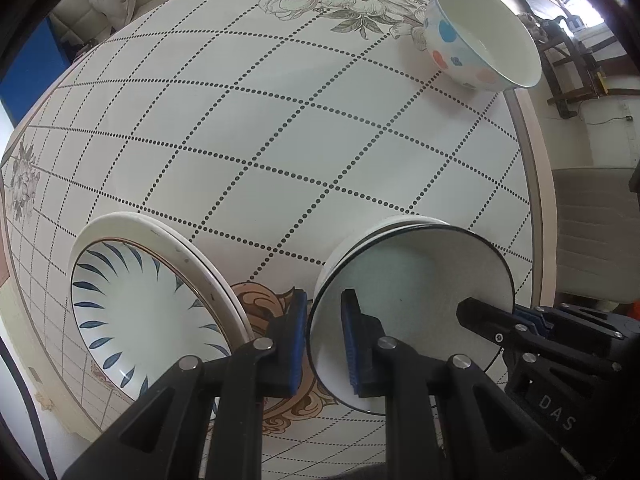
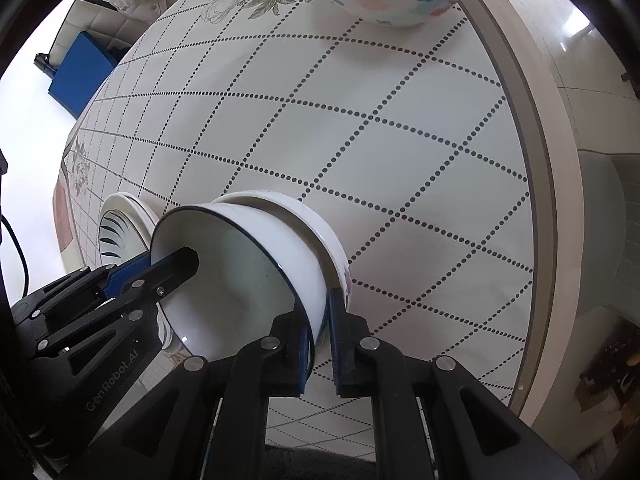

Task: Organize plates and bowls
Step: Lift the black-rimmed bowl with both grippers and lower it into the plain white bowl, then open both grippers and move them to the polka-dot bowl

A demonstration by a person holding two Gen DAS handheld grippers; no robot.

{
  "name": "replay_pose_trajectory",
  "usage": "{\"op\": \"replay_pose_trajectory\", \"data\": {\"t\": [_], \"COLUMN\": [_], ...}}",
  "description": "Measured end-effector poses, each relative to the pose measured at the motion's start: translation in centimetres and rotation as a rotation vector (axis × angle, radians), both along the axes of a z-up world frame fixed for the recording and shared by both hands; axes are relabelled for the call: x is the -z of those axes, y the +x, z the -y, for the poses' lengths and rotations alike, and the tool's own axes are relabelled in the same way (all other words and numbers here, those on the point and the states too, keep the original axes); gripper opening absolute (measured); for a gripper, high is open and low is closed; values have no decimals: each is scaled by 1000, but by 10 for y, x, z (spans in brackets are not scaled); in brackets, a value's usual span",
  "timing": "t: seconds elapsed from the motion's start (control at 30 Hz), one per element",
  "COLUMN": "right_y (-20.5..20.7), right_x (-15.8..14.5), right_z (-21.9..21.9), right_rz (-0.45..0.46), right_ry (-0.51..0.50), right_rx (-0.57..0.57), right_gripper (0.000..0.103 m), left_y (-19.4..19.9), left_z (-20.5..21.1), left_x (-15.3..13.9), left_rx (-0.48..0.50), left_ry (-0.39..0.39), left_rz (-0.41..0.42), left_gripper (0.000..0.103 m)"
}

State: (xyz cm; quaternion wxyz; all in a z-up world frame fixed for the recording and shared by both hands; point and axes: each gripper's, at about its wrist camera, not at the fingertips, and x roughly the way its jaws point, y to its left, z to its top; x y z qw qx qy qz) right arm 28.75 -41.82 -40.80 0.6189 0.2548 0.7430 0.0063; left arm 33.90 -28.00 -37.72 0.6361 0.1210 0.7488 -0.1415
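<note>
both claws (image 1: 324,344) (image 2: 319,344) clenched on opposite rims of the black-rimmed bowl (image 1: 416,280).

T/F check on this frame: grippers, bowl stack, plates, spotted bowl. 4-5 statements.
1. Both grippers clamp the rim of the white dark-rimmed bowl. True: left gripper and right gripper each have one finger inside, one outside.
2. That bowl sits nested in another white bowl. True.
3. The pastel-spotted bowl is part of the stack. False: it stands alone at the far side of the dotted-grid tablecloth.
4. The blue-leaf plate lies bare on the cloth. False: it rests on a plain white plate.
</note>
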Motion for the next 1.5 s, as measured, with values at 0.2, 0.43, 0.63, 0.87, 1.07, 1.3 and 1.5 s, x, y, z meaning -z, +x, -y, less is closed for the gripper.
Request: {"op": "replay_pose_trajectory", "data": {"t": [0.2,0.43,0.63,0.87,1.07,1.3,1.5], "right_y": [-7,-14,-17,-23,-14,33,80], "right_x": [-6,-4,-2,-10,-43,-60,-50], "right_z": [-2,3,7,22,71,132,166], "right_rz": [10,-9,5,47,210,317,294], "right_ry": [-9,-6,16,90,63,21,-24], "right_rx": [9,9,36,84,205,240,230], "right_gripper": [14,12,10,10,22,92,92], "left_y": [-8,-14,-20,-11,36,102,140], "left_z": [-3,0,1,-5,38,94,124], "left_x": [2,1,-2,-49,-77,-63,-33], "left_rx": [-14,-19,-22,-83,-69,-63,-46], "left_ry": [-1,-15,-11,-41,-124,-172,-188], "left_rz": [6,1,8,131,206,193,127], "left_gripper": [15,15,15,16,25,25,25]}}
